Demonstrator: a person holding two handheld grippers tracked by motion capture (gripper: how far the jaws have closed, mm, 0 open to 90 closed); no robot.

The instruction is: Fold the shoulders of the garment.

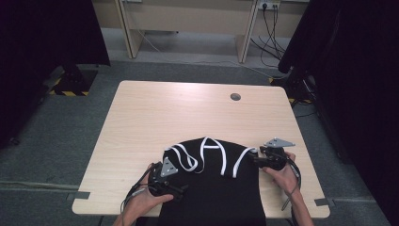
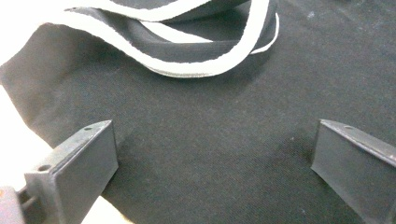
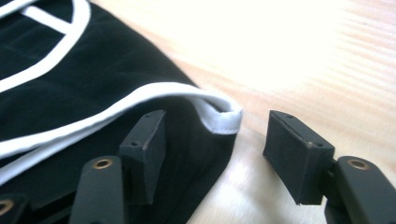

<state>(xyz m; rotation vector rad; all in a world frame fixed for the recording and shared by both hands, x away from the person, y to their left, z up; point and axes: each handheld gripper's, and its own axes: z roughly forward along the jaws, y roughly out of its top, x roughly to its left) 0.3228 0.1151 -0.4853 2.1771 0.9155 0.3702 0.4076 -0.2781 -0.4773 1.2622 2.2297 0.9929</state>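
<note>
Meanwhile, the black garment with white trim lies at the table's near edge. The left gripper rests over its left side, jaws spread with only flat cloth between them. The right gripper sits at the garment's right corner, jaws apart around the trimmed corner without pinching it.

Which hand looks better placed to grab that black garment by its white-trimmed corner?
Probably the right. The right gripper has its jaws open astride the corner of the white trim of the black garment. The left gripper hovers open over plain cloth, short of the trim.
</note>
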